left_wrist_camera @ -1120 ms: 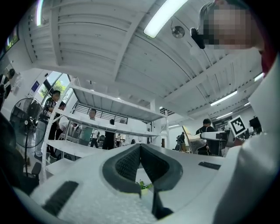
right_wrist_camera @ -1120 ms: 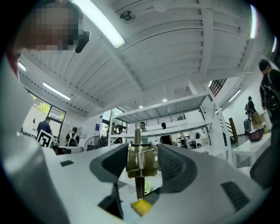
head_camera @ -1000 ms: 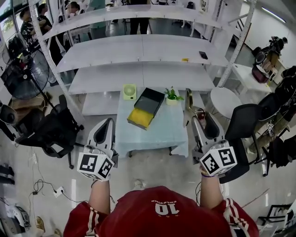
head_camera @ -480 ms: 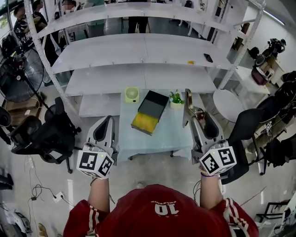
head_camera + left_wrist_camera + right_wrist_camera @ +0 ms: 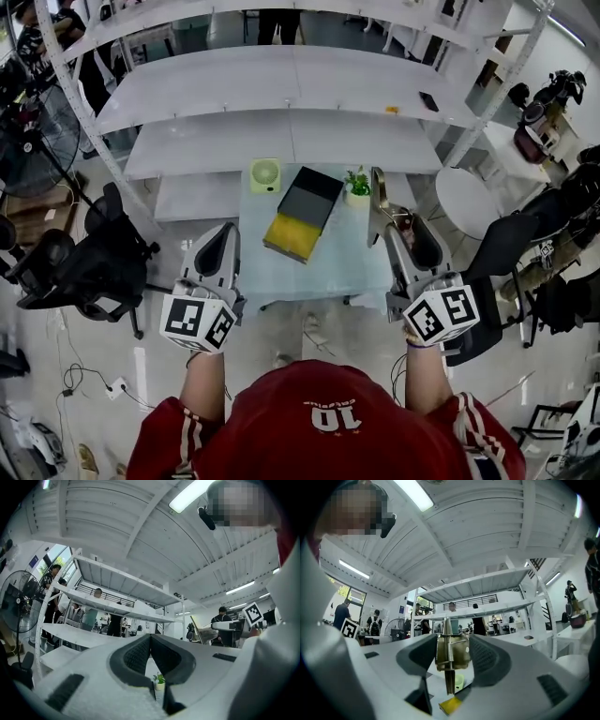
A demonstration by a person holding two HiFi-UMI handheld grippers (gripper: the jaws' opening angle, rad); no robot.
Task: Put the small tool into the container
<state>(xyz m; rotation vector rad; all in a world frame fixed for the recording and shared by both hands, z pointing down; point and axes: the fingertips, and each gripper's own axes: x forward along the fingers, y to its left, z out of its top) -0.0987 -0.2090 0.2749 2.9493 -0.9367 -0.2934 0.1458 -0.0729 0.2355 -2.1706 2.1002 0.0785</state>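
Jaws of right gripper (image 5: 453, 645) clamp small tool (image 5: 450, 662)

An open lab or workshop hall: tall white shelving racks (image 5: 281, 94), office chairs (image 5: 58, 272), a standing fan (image 5: 18, 599), floor cables (image 5: 86, 379), people (image 5: 52, 581) far off.

A tall white shelving rack (image 5: 281, 89) with several empty-looking tiers fills the middle of the room, and a pale blue bench (image 5: 319, 272) stands right in front of it. The floor (image 5: 272, 328) is smooth grey, with cables trailing across it at the left. Black office chairs (image 5: 75, 277) and a standing fan (image 5: 33, 112) sit on that side; a round white table (image 5: 464, 202) and another dark chair (image 5: 497, 262) are on the right. Overhead, strip lights (image 5: 412, 494) run along a white ribbed ceiling (image 5: 487, 531), and daylight comes through a window (image 5: 55, 555).
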